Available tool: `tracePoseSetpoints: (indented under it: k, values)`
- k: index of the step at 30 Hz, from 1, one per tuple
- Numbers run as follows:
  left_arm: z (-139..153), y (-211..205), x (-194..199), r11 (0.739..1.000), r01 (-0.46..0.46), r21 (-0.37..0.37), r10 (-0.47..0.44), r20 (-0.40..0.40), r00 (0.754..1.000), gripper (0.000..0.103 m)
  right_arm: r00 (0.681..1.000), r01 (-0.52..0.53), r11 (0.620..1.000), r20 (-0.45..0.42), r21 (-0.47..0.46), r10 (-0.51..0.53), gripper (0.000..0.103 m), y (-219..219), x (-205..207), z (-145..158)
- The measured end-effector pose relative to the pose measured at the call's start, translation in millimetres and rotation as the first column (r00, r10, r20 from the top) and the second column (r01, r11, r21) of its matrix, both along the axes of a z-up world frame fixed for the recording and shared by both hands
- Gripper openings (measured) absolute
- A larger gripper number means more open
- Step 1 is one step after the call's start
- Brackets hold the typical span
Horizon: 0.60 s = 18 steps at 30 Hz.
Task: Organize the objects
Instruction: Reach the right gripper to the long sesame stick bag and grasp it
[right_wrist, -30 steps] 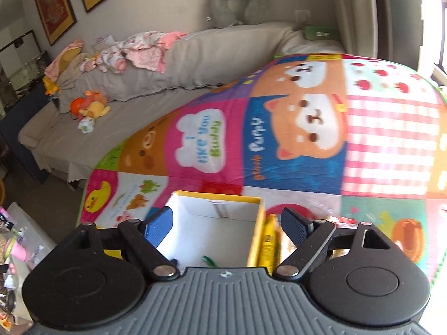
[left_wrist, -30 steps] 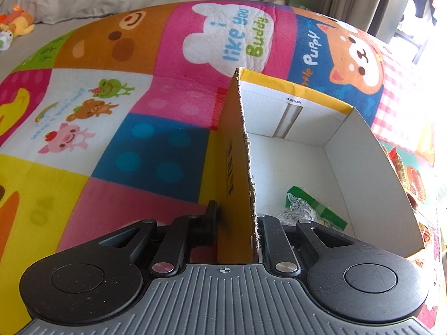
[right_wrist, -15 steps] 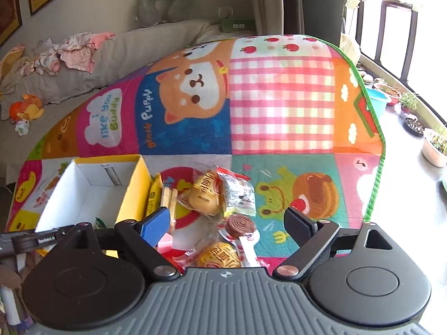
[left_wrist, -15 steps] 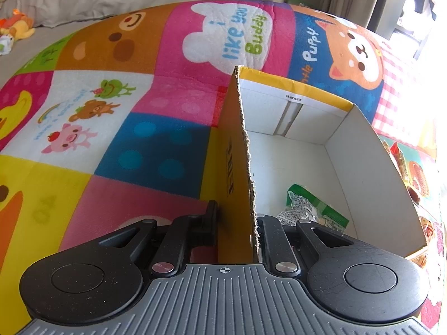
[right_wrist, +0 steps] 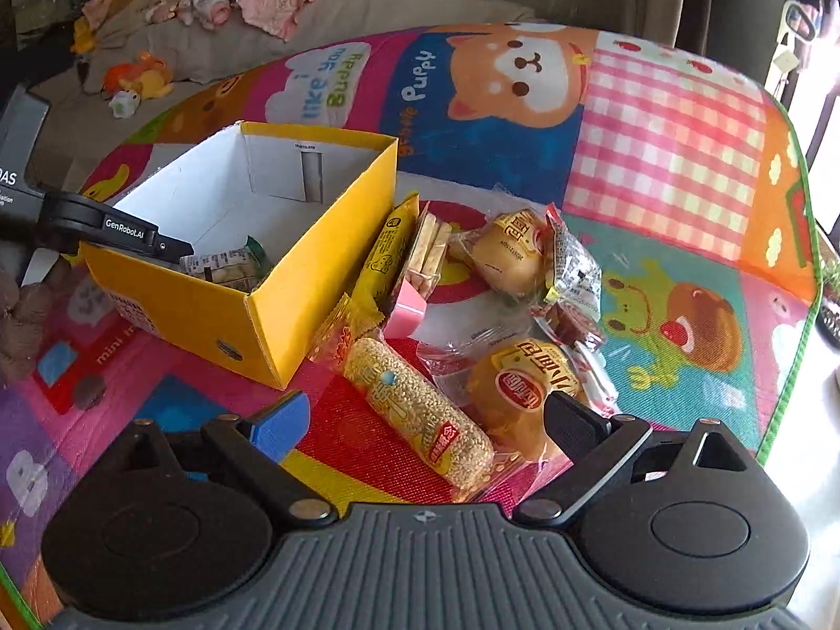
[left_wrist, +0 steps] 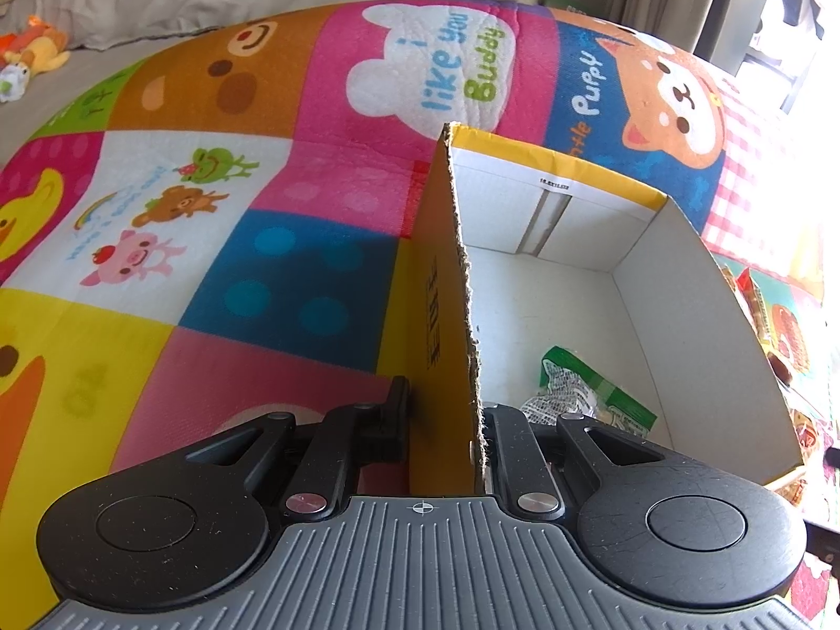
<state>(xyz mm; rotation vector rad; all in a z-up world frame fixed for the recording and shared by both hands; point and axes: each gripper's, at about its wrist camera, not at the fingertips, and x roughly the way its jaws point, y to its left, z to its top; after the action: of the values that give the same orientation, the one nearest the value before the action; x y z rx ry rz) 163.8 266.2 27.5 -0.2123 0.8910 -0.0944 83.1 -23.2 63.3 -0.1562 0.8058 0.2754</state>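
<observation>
A yellow cardboard box (right_wrist: 210,310) with a white inside stands on the play mat. My left gripper (left_wrist: 446,420) is shut on the box's left wall (left_wrist: 441,315); it also shows in the right wrist view (right_wrist: 126,233). A green and white snack packet (left_wrist: 583,394) lies in the box (right_wrist: 231,265). My right gripper (right_wrist: 425,420) is open and empty, just above a sesame bar packet (right_wrist: 420,415) and a round bun packet (right_wrist: 520,399). More snacks lie to the right of the box: a yellow packet (right_wrist: 386,257), a wafer packet (right_wrist: 425,257), another bun (right_wrist: 512,257).
The colourful play mat (right_wrist: 656,157) covers the floor. A sofa with clothes and a plush toy (right_wrist: 136,79) stands behind it. A brown plush (right_wrist: 21,315) lies left of the box. The mat's green edge (right_wrist: 803,262) runs along the right.
My right gripper has swung down and closer over the snack pile beside the box. The left gripper has stayed shut on the box wall.
</observation>
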Motion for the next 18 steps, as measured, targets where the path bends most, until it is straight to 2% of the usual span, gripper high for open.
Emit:
tracePoseSetpoints:
  k: [3, 7, 9, 12, 13, 18]
  values:
    - [-0.1, 0.0, -0.3, 1.000, -0.001, -0.001, 0.001, 0.001, 1.000, 0.015, 0.999, 0.018, 0.996, -0.051, 0.093, -0.013, 0.098, -7.4, 3.1, -9.3]
    - [-0.1, 0.0, -0.5, 1.000, -0.004, -0.004, 0.004, 0.001, 1.000, 0.015, 1.000, 0.007, 0.994, -0.029, 0.109, -0.004, 0.100, -5.2, -10.0, -5.7]
    - [-0.2, 0.4, -0.7, 1.000, -0.004, -0.006, 0.004, 0.002, 1.000, 0.015, 0.998, -0.021, 0.983, -0.057, 0.180, 0.032, 0.101, -6.1, -16.6, 2.2]
    - [-0.5, 1.0, -0.8, 1.000, -0.003, -0.010, 0.003, 0.004, 1.000, 0.015, 0.986, -0.064, 0.944, -0.128, 0.324, 0.111, 0.101, -8.9, -23.5, 10.1]
    - [-0.5, 1.0, -0.9, 1.000, -0.003, -0.010, 0.003, 0.004, 1.000, 0.015, 0.986, -0.069, 0.944, -0.121, 0.322, 0.113, 0.101, -7.7, -26.3, 12.9]
    - [-0.8, 1.7, -1.4, 1.000, -0.004, -0.017, 0.004, 0.006, 1.000, 0.015, 0.998, -0.039, 0.988, -0.040, 0.149, 0.046, 0.101, -3.2, -25.8, 15.2]
